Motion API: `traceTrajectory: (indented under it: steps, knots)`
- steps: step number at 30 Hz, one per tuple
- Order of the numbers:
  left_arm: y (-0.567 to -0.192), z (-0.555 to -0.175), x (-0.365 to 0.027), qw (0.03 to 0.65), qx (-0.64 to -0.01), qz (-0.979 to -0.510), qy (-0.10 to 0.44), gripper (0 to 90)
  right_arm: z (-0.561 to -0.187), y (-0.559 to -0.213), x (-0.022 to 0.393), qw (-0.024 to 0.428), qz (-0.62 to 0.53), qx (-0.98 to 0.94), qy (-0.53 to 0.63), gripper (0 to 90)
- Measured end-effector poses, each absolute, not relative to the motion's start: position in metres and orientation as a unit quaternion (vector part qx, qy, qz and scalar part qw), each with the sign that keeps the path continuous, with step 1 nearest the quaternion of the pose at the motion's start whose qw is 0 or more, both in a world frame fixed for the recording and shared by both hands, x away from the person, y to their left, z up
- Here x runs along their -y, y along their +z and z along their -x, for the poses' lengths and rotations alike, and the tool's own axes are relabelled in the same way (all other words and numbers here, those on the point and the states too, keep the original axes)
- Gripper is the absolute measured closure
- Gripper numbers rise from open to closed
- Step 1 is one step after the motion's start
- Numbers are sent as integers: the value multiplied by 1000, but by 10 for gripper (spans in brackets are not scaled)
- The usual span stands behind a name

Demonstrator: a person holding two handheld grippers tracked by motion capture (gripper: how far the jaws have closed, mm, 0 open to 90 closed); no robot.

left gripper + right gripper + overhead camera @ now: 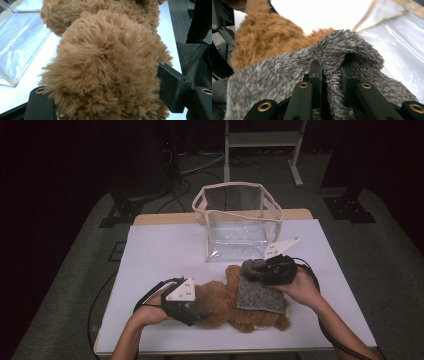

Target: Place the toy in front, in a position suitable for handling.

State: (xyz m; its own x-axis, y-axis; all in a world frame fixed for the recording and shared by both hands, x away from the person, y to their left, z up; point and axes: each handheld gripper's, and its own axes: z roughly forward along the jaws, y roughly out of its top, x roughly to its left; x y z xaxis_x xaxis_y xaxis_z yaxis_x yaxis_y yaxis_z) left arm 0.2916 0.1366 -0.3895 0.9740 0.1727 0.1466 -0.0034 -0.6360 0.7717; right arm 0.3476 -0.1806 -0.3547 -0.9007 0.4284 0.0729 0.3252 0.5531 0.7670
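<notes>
So there's a brown teddy bear (pixel 225 302) lying flat on the white table (pixel 160 250), near the front edge, with a grey fuzzy cloth (pixel 260 292) draped over its middle. The left gripper (pixel 192 312) is clamped on one furry end of the bear; in the left gripper view the fur bulges out between the two black jaws, so they're held fairly wide by the plush. The right gripper (pixel 257 270) has pinched a fold of the grey cloth at its far edge, jaws nearly together with just the fabric between them. You can see that fold sticking up in the right gripper view. Just behind the bear stands a clear plastic bag (pixel 240 225) with cream trim, open at the top.
</notes>
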Motion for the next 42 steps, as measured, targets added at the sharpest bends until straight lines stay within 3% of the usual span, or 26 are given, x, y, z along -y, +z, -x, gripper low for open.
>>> traceTrajectory:
  steps: [9,19,25,34,42]
  knots:
    - [-389,-292,-134,421,-43,-900,106,264,-342,-353,209,61,-235,-871,427,746]
    - [-388,-288,-126,414,-31,-902,114,265,-334,-324,158,55,-170,-872,455,744]
    - [-389,-288,-128,418,-32,-901,111,264,-346,-337,127,70,-150,-900,404,743]
    - [-389,-289,-127,420,-31,-900,112,263,-351,-354,172,59,-211,-882,416,743]
    - [-389,-288,-126,418,-31,-901,113,264,-334,-334,168,64,-185,-878,436,743]
